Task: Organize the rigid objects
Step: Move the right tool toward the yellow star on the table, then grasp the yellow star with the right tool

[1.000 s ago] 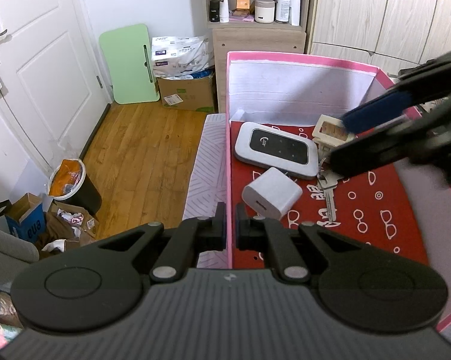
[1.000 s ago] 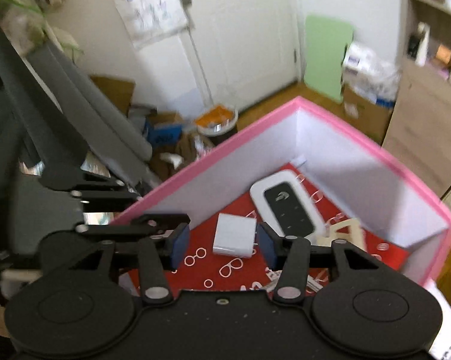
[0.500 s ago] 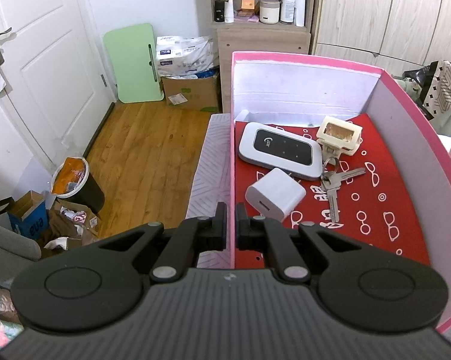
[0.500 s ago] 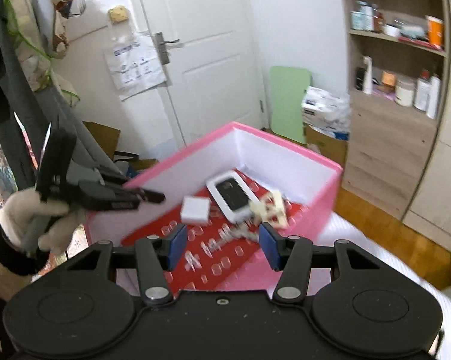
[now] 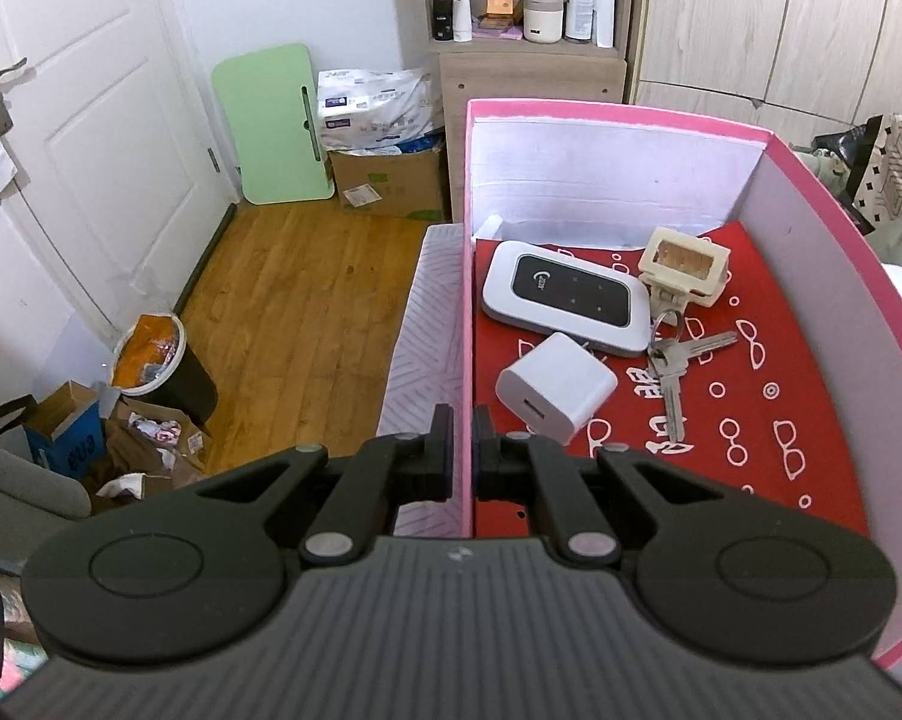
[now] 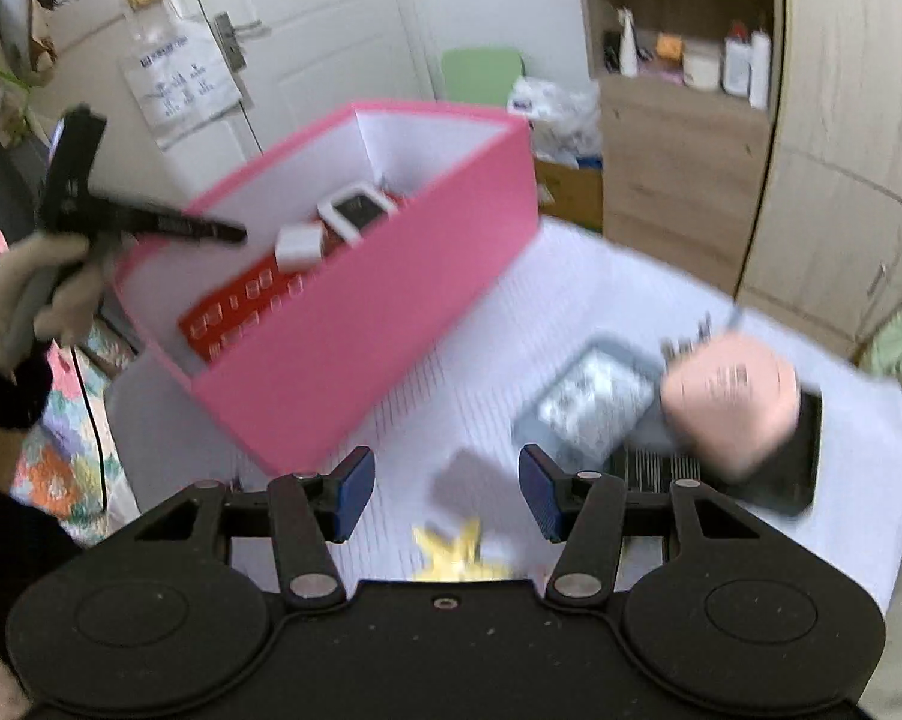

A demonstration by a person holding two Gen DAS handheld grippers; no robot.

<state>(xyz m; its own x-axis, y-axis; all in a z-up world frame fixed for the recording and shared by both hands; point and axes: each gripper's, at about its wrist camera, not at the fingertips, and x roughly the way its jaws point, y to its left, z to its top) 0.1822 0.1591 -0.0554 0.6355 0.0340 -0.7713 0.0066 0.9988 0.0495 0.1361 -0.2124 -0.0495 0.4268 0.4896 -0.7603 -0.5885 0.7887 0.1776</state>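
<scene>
Seen from the left wrist, the left gripper [image 5: 463, 444] is clamping the near wall of the pink cardboard box [image 5: 619, 111], its jaws closed on the thin edge, holding it steady. Inside, on the red patterned lining, a white pocket router [image 5: 565, 300], a white cube charger [image 5: 556, 387], a cream plastic clip [image 5: 685, 264] and a bunch of silver keys [image 5: 673, 360] are lying close together. The right gripper, which was reaching over the box a second ago, is no longer showing here.

From the right wrist, the right gripper [image 6: 447, 489] is hanging open and empty over the white table [image 6: 487, 372], having swung away from the box toward a blurred peach-pink block [image 6: 730, 408] and a grey tray [image 6: 589, 402]. That swing suggests one drop is finished and the next pickup is beginning.
</scene>
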